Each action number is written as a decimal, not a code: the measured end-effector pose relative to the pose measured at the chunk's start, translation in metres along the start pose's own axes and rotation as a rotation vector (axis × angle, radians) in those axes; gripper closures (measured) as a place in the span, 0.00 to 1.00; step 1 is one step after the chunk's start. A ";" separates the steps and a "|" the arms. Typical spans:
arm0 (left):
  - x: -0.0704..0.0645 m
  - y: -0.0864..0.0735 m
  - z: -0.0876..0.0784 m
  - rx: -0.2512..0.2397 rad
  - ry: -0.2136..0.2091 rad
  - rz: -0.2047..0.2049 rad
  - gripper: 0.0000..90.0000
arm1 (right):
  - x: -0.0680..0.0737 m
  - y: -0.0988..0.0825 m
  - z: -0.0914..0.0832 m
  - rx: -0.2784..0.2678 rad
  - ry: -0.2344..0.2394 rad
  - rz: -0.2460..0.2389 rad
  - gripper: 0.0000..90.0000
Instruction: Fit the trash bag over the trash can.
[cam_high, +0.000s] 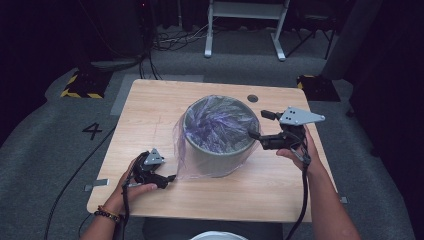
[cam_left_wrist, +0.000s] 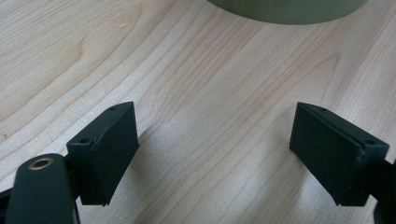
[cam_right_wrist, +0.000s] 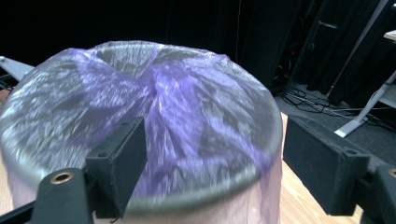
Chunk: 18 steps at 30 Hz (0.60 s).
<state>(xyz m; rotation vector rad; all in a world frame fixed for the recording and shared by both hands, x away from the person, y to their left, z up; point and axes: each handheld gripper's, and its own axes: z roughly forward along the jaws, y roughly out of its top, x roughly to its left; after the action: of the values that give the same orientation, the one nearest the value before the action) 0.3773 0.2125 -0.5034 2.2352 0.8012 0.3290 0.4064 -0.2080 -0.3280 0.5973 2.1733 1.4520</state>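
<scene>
The grey bin (cam_high: 220, 134) stood near the middle of the counter (cam_high: 150, 110), and a thin purple bag (cam_high: 216, 122) lay stretched over its mouth, the film twisting in toward the centre and hanging as a loose skirt down the wall on my left side. I judged the bag was being fitted as a liner, which is why its edge had been pulled over the rim all round.

My right claw (cam_high: 254, 135) hung at the bin's right rim, jaws apart and clamped on nothing, placed where it could tug the film there. My left claw (cam_high: 171, 177) sat low at the counter just beside the bag's trailing hem, jaws likewise wide apart and empty, ready, I thought, to catch that slack.

From the high view I could see both hands and the whole skirt. The right claw's view gave the wrinkled film (cam_right_wrist: 187, 121) up close across the rim, with dark room behind. The left claw's view gave bare wood grain between its jaws and a slice of the bin's base (cam_left_wrist: 289, 11) beyond them.
</scene>
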 end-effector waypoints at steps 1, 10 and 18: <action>0.000 0.000 0.000 0.000 0.000 0.000 0.17 | 0.000 0.002 0.002 0.002 0.001 -0.001 0.24; 0.000 0.000 0.000 0.000 -0.001 0.001 0.17 | 0.003 0.018 0.021 0.001 0.017 0.013 0.27; 0.000 0.000 0.000 0.000 -0.001 0.000 0.17 | 0.005 0.027 0.037 0.034 0.033 0.020 0.27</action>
<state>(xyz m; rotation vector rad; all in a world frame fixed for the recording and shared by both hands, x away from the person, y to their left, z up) 0.3774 0.2126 -0.5035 2.2353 0.8003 0.3279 0.4265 -0.1683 -0.3158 0.6128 2.2274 1.4471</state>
